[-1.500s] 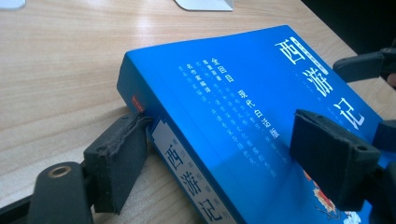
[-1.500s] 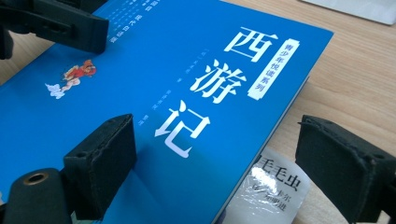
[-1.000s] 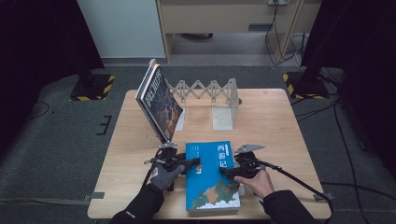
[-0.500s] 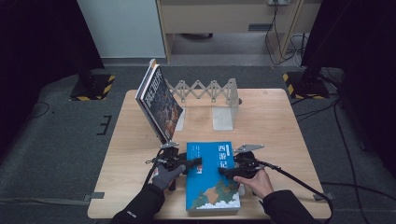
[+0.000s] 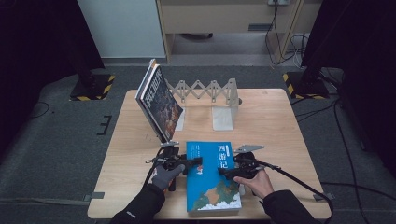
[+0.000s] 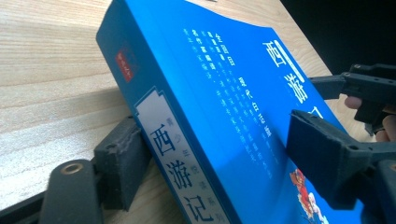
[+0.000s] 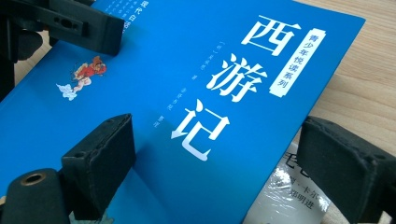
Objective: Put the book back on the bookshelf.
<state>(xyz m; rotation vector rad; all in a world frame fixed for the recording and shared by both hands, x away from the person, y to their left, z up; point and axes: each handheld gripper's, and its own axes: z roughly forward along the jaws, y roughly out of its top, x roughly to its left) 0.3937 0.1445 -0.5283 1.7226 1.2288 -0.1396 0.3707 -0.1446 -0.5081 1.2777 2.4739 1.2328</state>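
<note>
My left gripper (image 6: 219, 163) has just been closing astride the spine edge of the blue book (image 5: 212, 175) at lower centre, not yet pinching; my right gripper (image 7: 233, 172) straddles its far edge, open. Next: clamp both, lift evenly

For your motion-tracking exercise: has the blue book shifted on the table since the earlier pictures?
No. The blue book lies at the same spot below the folding rack; both tongs sit at its edges.

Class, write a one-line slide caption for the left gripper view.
Left claw straddles the spine edge of a blue book on a wooden table.
</note>
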